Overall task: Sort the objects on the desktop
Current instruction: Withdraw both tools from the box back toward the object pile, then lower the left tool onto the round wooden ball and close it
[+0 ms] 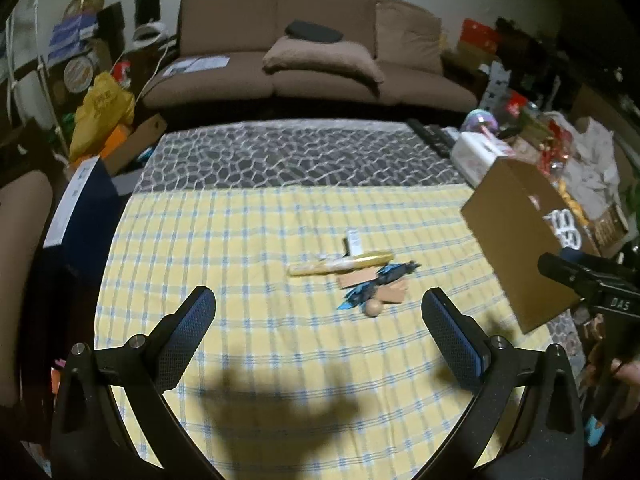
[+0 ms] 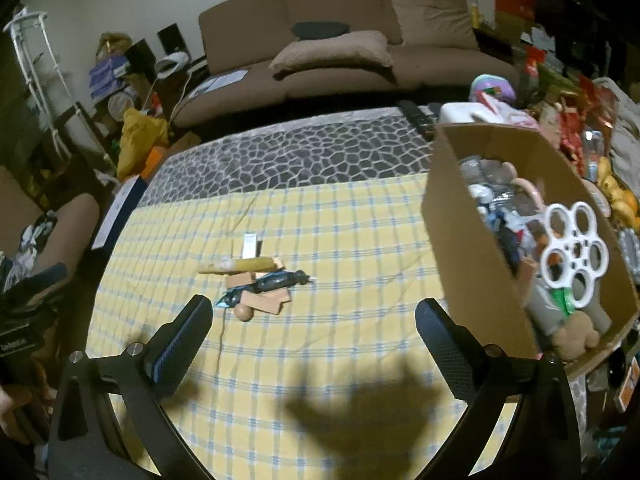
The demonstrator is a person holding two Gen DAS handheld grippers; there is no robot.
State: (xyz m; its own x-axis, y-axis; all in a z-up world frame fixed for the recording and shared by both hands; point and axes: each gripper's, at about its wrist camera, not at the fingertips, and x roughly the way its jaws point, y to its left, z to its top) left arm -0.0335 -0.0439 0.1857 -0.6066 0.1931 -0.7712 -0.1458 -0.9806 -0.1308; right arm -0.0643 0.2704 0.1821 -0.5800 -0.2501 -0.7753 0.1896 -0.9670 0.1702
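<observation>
Clutter sits in one small pile (image 1: pixel 356 276) mid-bench on the checked cloth (image 1: pixel 240 240). I hold both sets of fingers wide and empty, left gripper (image 1: pixel 318 336) and right gripper (image 2: pixel 314 336) hovering short of it; the cardboard box (image 2: pixel 472 240) waits right, probably for sorted pieces.

Left tongs (image 1: pixel 318 312) are spread wide with nothing between them, hovering over the yellow checked cloth (image 1: pixel 248 240) on the table. Just ahead sits a small pile: a gold tube (image 1: pixel 340 265), a white tube (image 1: pixel 353 241), tan wooden blocks (image 1: pixel 394 293), a dark blue wrapper (image 1: pixel 384 276) and a small wooden ball (image 1: pixel 374 309). A cardboard box (image 1: pixel 516 240) sits at the right, brown sofa (image 1: pixel 312 52) behind.
</observation>
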